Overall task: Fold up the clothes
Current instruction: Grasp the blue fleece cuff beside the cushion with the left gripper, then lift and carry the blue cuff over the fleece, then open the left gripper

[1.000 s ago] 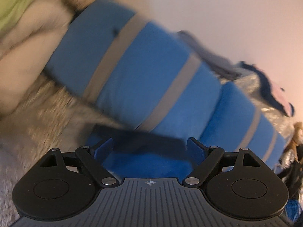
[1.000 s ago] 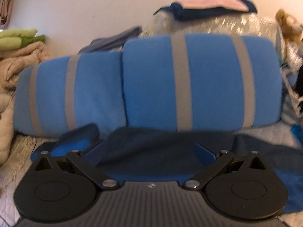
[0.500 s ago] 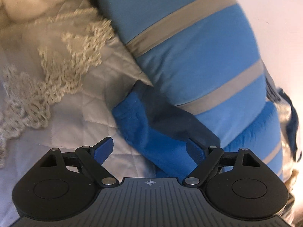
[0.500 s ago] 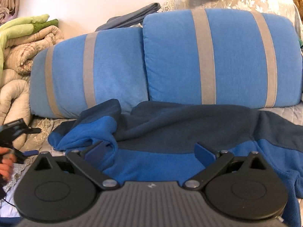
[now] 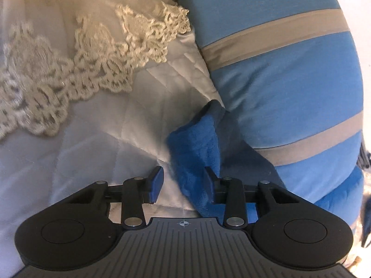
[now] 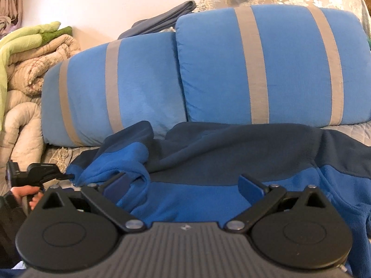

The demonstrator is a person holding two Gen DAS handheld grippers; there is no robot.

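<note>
The fleece jacket (image 6: pixel 231 162) looks fuzzy and matt, two blues. Pillows (image 6: pixel 266 64) are smooth woven cloth. The bed cover (image 5: pixel 81 139) is quilted with a slight sheen, with rough crochet lace (image 5: pixel 92 53) on top. Both grippers look like matt black plastic.

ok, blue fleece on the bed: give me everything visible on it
The fleece garment looks like soft pile, dark navy across the upper part and bright blue below. It lies spread and rumpled on the quilted bedspread, its far edge against the striped pillows. One bunched end, probably a sleeve, sits between the partly closed left gripper's fingers. The open right gripper hovers over the body.
</note>
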